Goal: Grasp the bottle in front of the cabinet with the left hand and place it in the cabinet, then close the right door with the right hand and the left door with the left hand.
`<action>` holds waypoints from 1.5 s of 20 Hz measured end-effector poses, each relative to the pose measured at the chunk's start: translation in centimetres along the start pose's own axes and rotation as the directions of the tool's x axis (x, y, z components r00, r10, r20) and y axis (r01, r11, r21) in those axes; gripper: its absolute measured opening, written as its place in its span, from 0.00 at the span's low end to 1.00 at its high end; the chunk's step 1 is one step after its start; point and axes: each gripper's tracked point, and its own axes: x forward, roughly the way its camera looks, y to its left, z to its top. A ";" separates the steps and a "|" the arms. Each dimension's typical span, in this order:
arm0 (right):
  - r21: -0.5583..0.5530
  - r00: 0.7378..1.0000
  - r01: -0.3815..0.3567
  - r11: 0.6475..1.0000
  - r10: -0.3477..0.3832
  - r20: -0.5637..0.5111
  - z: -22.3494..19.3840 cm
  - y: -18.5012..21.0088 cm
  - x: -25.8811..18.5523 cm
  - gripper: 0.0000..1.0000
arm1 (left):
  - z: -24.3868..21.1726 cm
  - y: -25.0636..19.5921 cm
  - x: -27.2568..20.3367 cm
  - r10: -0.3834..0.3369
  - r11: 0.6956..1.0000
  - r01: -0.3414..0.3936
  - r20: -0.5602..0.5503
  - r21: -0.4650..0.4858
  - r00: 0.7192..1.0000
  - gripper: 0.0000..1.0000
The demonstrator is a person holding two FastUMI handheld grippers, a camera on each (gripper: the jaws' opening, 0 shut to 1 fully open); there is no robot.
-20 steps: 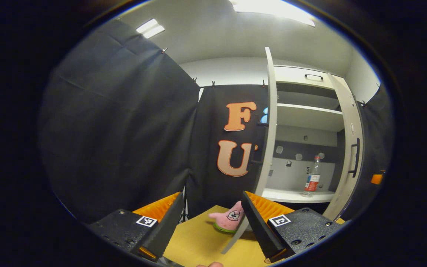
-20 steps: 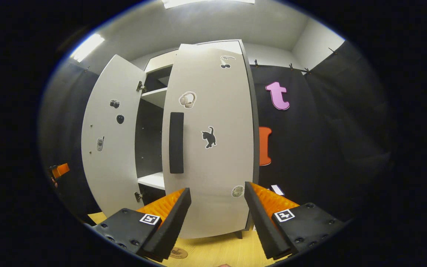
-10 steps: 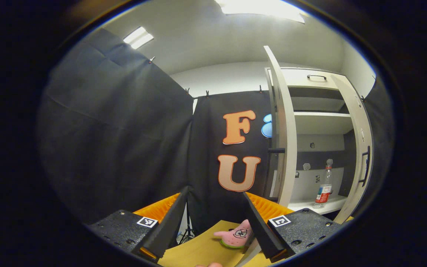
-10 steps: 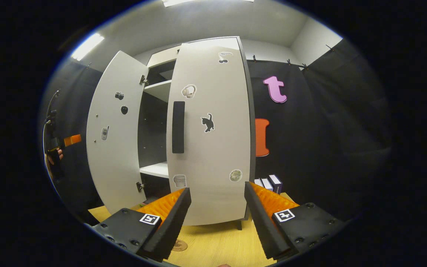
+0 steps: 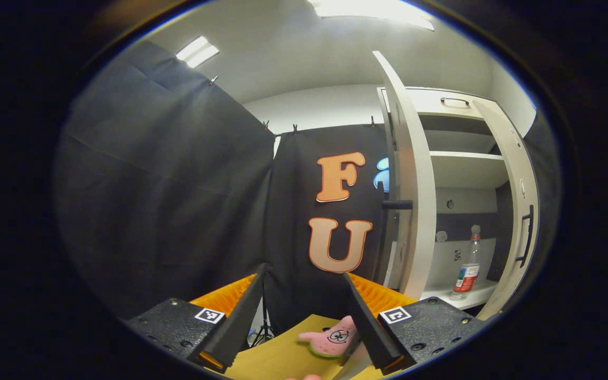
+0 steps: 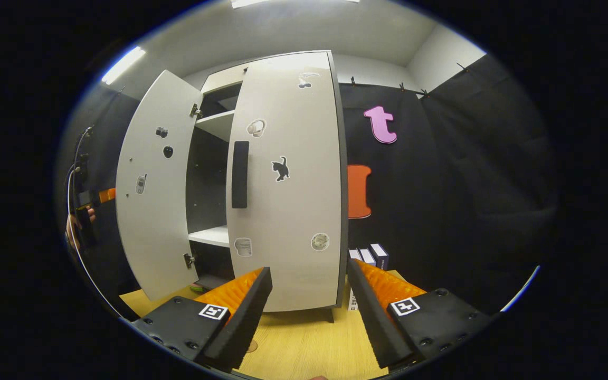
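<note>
The clear bottle point(image 5: 466, 262) with a red label stands upright on the white cabinet's lower shelf point(image 5: 481, 294). The left door point(image 5: 414, 184) stands wide open, edge-on, with its black handle point(image 5: 398, 204) jutting toward me. My left gripper point(image 5: 304, 274) is open and empty, left of that door and apart from it. In the right gripper view the right door point(image 6: 288, 200) with its black handle point(image 6: 239, 174) is swung nearly shut, and the left door point(image 6: 151, 195) hangs open. My right gripper point(image 6: 308, 270) is open, a little in front of the right door, touching nothing.
A pink star toy point(image 5: 330, 338) lies on the yellow table point(image 5: 277, 353) by the left door's foot. Small boxes point(image 6: 370, 256) stand right of the cabinet. The left gripper point(image 6: 98, 196) and a hand point(image 6: 74, 227) appear far left. Black cloth walls surround the table point(image 6: 304, 343).
My right gripper has drawn back from the right door, which has swung closer to the cabinet. My left gripper has shifted left, so the open left door now looks edge-on.
</note>
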 end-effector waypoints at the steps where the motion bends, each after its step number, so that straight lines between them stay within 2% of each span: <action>1: 0.006 1.000 0.000 1.000 0.000 -0.005 -0.2 0.0 0.1 0.95 | -0.1 -0.2 -0.1 -0.017 1.000 0.017 -0.009 -0.012 1.000 0.92; 6: 0.003 1.000 0.002 1.000 -0.002 -0.001 -0.1 0.0 0.1 0.96 | 0.0 -2.8 -1.2 -0.093 0.996 0.093 -0.027 -0.012 0.995 0.91; 8: 0.000 1.000 0.004 1.000 -0.004 -0.001 -0.1 -0.1 0.0 0.95 | 0.1 -4.6 -1.7 -0.132 0.991 0.131 -0.031 -0.025 0.991 0.94; 9: 0.001 1.000 0.006 1.000 -0.006 -0.001 0.0 -0.2 -0.1 0.96 | 0.0 -5.5 -2.0 -0.154 0.988 0.153 -0.035 -0.035 0.987 0.89; 10: 0.002 1.000 0.009 1.000 -0.009 0.000 0.0 -0.3 -0.2 0.95 | 0.0 -6.5 -2.2 -0.178 0.983 0.176 -0.038 -0.047 0.983 0.89; 14: -0.002 0.999 0.038 0.999 -0.038 0.007 0.3 -1.3 -0.6 0.95 | -0.5 -11.1 -2.7 -0.277 0.958 0.272 -0.044 -0.088 0.960 0.92; 15: -0.003 0.999 0.046 0.999 -0.046 0.009 0.4 -1.6 -0.9 0.95 | -0.8 -12.5 -2.9 -0.307 0.949 0.302 -0.045 -0.092 0.951 0.89; 19: -0.013 0.996 0.086 0.996 -0.086 0.015 0.4 -2.9 -2.0 0.96 | -1.4 -17.6 -2.5 -0.400 0.913 0.393 -0.050 -0.114 0.915 0.92; 25: -0.009 0.989 0.146 0.989 -0.146 0.005 -0.1 -4.9 -3.8 0.96 | -3.7 -23.7 -1.1 -0.480 0.871 0.464 -0.075 -0.164 0.874 0.93; 30: 0.017 0.984 0.175 0.984 -0.175 -0.010 -0.6 -6.0 -3.9 0.96 | -4.1 -26.1 0.6 -0.507 0.853 0.489 -0.065 -0.180 0.860 0.94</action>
